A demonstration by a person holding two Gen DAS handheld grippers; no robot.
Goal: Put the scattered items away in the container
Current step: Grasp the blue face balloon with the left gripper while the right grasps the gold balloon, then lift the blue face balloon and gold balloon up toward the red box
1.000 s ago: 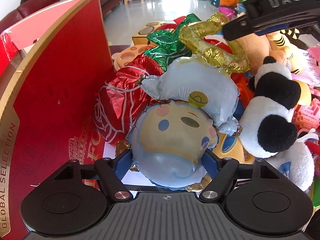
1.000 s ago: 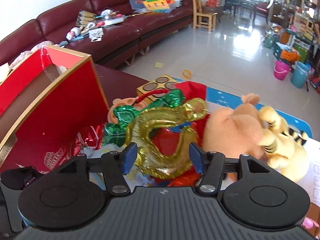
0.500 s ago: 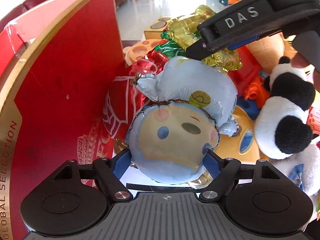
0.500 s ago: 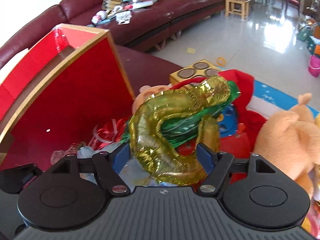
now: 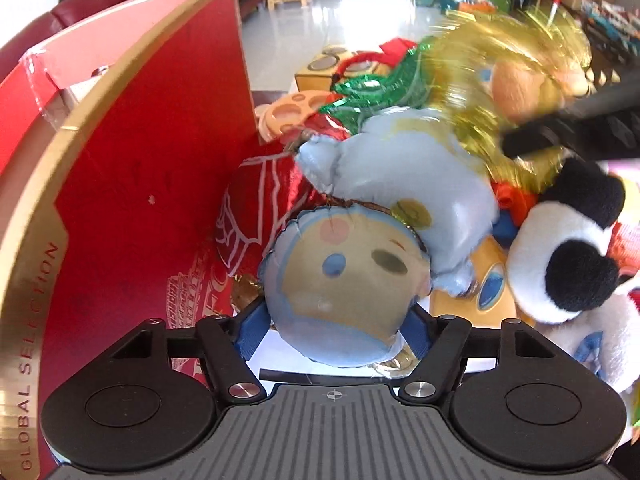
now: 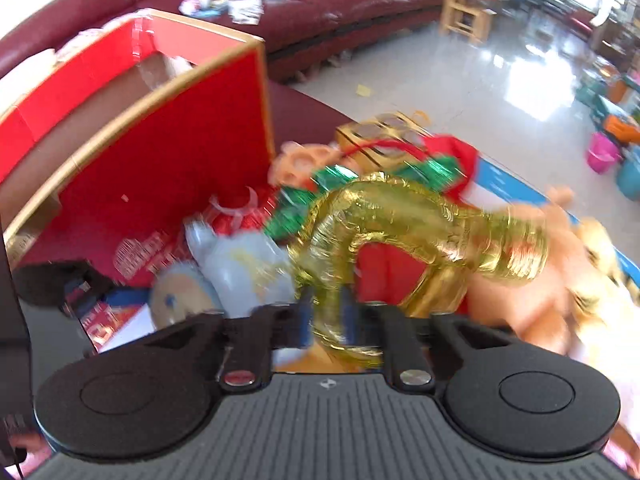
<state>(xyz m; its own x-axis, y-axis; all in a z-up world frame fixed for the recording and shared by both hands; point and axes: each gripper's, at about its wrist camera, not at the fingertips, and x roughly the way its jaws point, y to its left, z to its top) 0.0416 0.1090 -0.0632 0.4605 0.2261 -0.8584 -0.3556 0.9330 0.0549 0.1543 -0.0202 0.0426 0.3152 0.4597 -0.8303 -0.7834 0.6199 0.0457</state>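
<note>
My left gripper (image 5: pixel 334 332) stands around the head of a pale blue doll-shaped foil balloon (image 5: pixel 360 256), its blue pads against both sides. My right gripper (image 6: pixel 328 324) is shut on a gold foil balloon (image 6: pixel 404 224) and holds it above the pile; it shows blurred in the left wrist view (image 5: pixel 500 80). The red cardboard box (image 5: pixel 120 184) with a gold rim stands open at the left, also in the right wrist view (image 6: pixel 160 152). The right gripper's body (image 5: pixel 580 132) shows at the right of the left wrist view.
A red foil balloon (image 5: pixel 260 208), a green foil balloon (image 5: pixel 376 88), a panda plush (image 5: pixel 568 248), an orange plush (image 6: pixel 532 280) and a yellow block box (image 6: pixel 380 132) lie heaped right of the box. A maroon sofa (image 6: pixel 320 8) is behind.
My right gripper has closed tight on the gold balloon and moved fast, blurring the view. My left gripper has shifted slightly with the blue balloon between its fingers.
</note>
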